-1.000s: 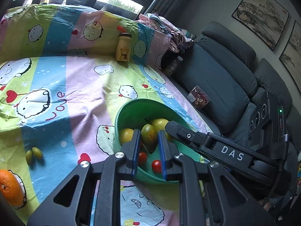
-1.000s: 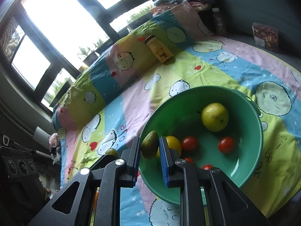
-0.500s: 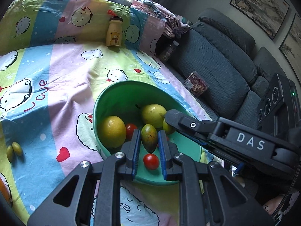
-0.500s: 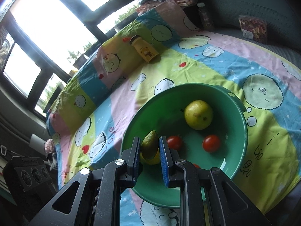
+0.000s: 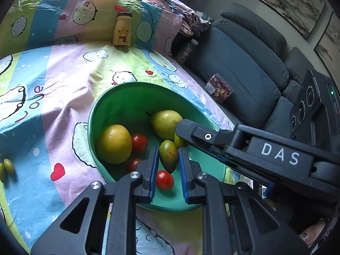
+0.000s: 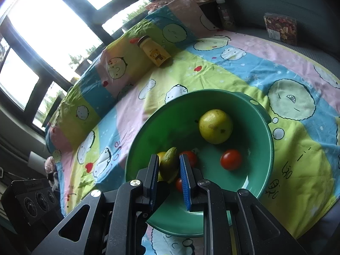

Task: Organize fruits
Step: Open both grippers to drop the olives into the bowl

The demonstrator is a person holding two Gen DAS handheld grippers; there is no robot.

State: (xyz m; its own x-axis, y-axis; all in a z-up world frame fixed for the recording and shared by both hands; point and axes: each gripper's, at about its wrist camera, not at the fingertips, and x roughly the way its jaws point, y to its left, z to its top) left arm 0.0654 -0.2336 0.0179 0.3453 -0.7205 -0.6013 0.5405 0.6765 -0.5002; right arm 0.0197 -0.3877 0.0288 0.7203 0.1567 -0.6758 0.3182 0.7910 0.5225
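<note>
Most of the fruit is already in the green bowl (image 5: 99, 114): a pear (image 5: 165, 123), a yellow citrus (image 5: 114, 143) and several cherry tomatoes (image 5: 139, 142). The left gripper (image 5: 167, 170) hangs over the bowl, jaws clamped on a small green-red mango (image 5: 169, 155); the right gripper (image 6: 169, 170) does likewise with a small green fruit (image 6: 170, 163), perhaps another mango, though it's hard to say. Both need releasing. Two little green fruits (image 5: 6, 166) remain on the patterned cloth (image 5: 63, 89), well apart from the bowl.

Green bowl (image 5: 99, 114) on pastel-striped cartoon-print sheet (image 5: 63, 80).
</note>
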